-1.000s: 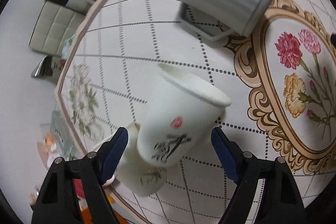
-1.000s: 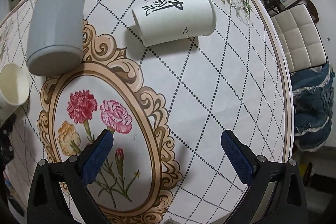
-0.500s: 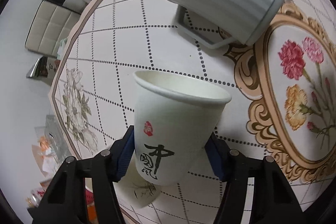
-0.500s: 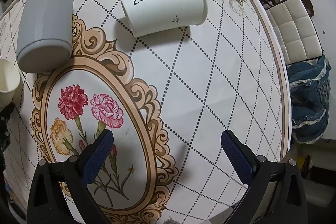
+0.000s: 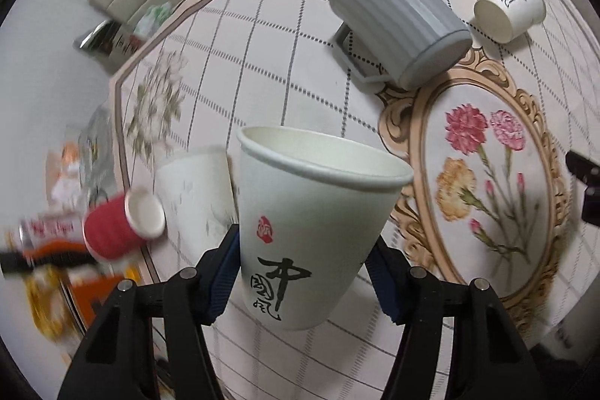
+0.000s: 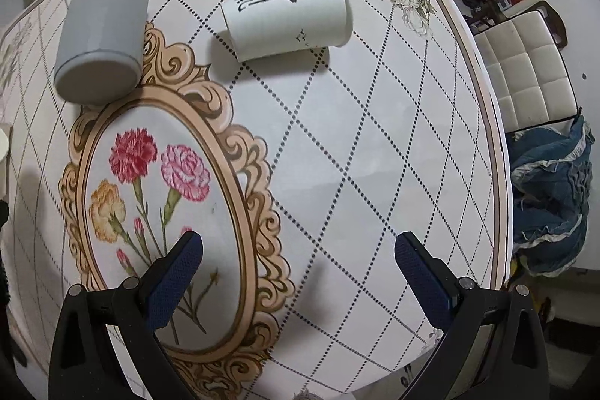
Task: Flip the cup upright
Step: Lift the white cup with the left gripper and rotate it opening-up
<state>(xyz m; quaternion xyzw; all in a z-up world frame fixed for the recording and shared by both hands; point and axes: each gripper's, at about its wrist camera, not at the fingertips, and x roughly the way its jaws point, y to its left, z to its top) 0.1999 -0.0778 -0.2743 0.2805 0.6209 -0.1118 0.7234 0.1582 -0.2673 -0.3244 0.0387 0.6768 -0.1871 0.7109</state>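
Observation:
My left gripper (image 5: 303, 272) is shut on a white paper cup (image 5: 311, 235) with black calligraphy and a red seal. The cup is held mouth up, slightly tilted, above the table. A second white paper cup (image 6: 287, 15) lies on its side at the far middle of the table; it also shows in the left wrist view (image 5: 508, 6). A grey ribbed mug (image 6: 101, 32) lies on its side; in the left wrist view (image 5: 397, 25) its handle rests on the cloth. My right gripper (image 6: 298, 272) is open and empty above the tablecloth, well short of the lying cup.
The table wears a white checked cloth with an oval flower print (image 6: 157, 212). A red cup (image 5: 120, 227) and a blurred white cup (image 5: 195, 190) show at the left table edge. White chairs (image 6: 525, 70) and blue cloth (image 6: 551, 197) stand beyond the right edge.
My left gripper closed on the paper cup, turned it mouth up and lifted it back from the mug. My right gripper stayed open and shifted only slightly.

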